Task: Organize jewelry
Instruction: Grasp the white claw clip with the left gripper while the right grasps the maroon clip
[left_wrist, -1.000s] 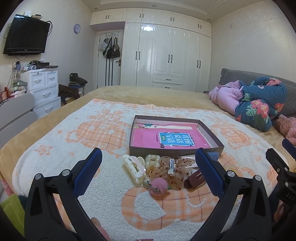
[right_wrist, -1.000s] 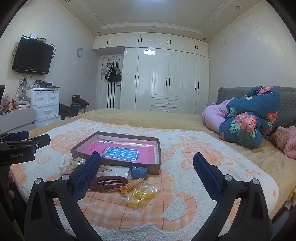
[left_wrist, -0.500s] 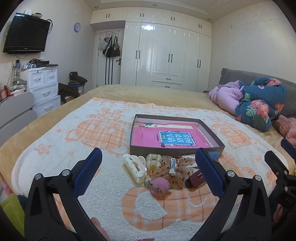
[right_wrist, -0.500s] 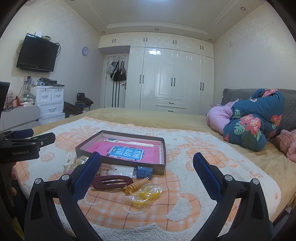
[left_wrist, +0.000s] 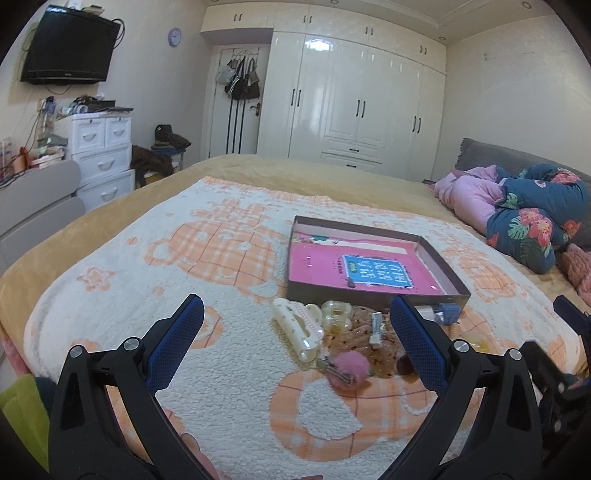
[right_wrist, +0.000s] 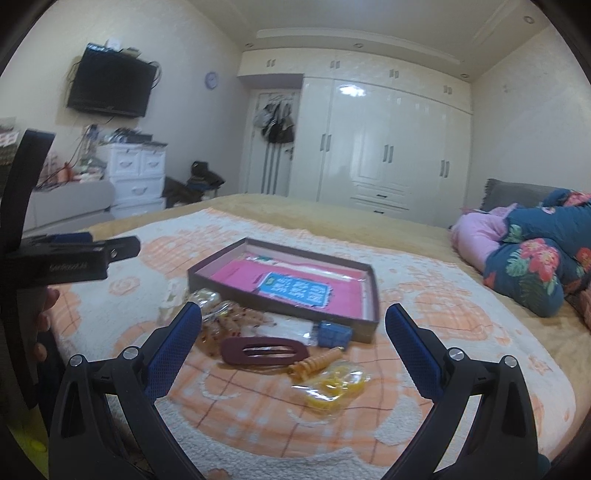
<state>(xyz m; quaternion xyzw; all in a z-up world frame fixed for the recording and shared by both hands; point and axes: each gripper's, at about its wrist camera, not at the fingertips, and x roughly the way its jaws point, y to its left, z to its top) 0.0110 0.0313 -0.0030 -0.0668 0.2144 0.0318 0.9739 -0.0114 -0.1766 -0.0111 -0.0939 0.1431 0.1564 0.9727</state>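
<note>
two handheld grippers hover over a bed in a bedroom, both with fingers spread wide and nothing between them. the left gripper (left_wrist: 295, 321) hangs above a white-and-orange blanket (left_wrist: 229, 258), facing a small heap of hair accessories that lies just in front of a shallow brown box (left_wrist: 373, 291) with a pink lining. in the heap, a cream claw clip (left_wrist: 297, 326) lies at the left, a pink pom-pom clip (left_wrist: 349, 367) nearest the camera, and a clear speckled bag of small pieces (left_wrist: 365, 336) between them. the right gripper (right_wrist: 293, 321) points at the other end of the heap: a maroon oval hair clip (right_wrist: 264, 350) beside an orange spiral hair tie (right_wrist: 314, 363), a packet of yellow bands (right_wrist: 332, 384) nearer, and a small blue box (right_wrist: 332, 332) touching the brown box's front wall. a folded floral quilt (right_wrist: 535, 254) sits at the far right of the bed, well apart from the heap.
</note>
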